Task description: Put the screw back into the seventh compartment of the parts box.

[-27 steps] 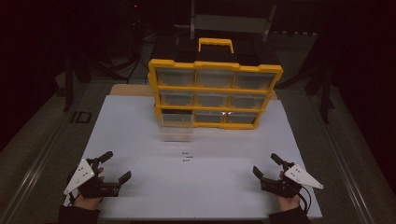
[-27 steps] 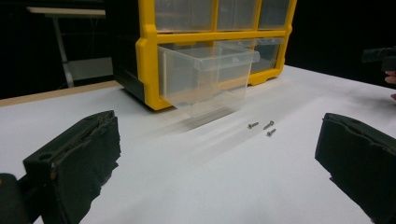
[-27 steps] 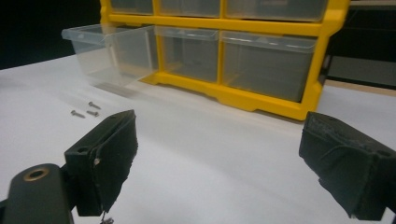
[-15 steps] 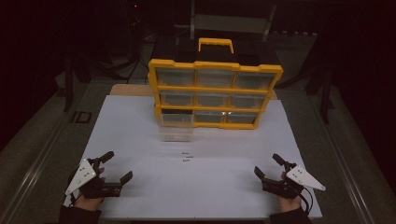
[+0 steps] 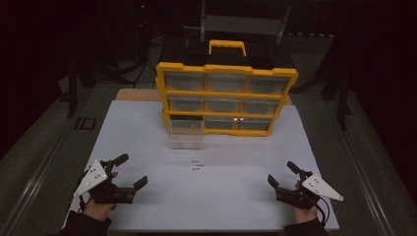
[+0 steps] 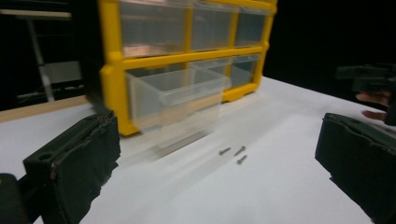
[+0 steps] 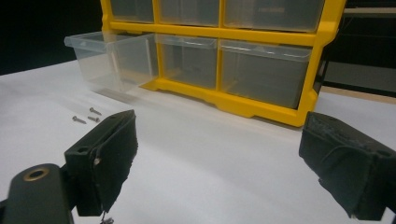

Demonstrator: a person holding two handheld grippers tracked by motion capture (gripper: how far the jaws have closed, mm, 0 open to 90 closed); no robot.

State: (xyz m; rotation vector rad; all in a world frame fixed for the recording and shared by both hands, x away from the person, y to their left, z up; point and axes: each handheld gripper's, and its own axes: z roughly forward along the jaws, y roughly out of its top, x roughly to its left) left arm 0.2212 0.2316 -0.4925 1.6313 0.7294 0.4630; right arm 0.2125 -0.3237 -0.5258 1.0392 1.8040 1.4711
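Note:
A yellow drawer cabinet (image 5: 226, 81) with clear drawers stands at the back middle of the white table top (image 5: 137, 128). Its bottom-left drawer (image 5: 184, 136) is pulled out toward me. Three small screws (image 5: 196, 167) lie loose on the white surface in front of that drawer. My left gripper (image 5: 133, 169) rests near the front left, open with nothing between its jaws. My right gripper (image 5: 280, 172) rests near the front right, also open with nothing between them. The left gripper view looks past the left gripper (image 6: 217, 135) at the screws (image 6: 233, 154) and the drawer (image 6: 177, 93). The right gripper (image 7: 219, 135) faces the cabinet (image 7: 261, 35).
Dark surroundings ring the table. A metal rail (image 5: 44, 167) runs along the left side, and a strip of wooden board (image 5: 137, 94) shows behind the white surface. A wide stretch of white surface lies between the two grippers.

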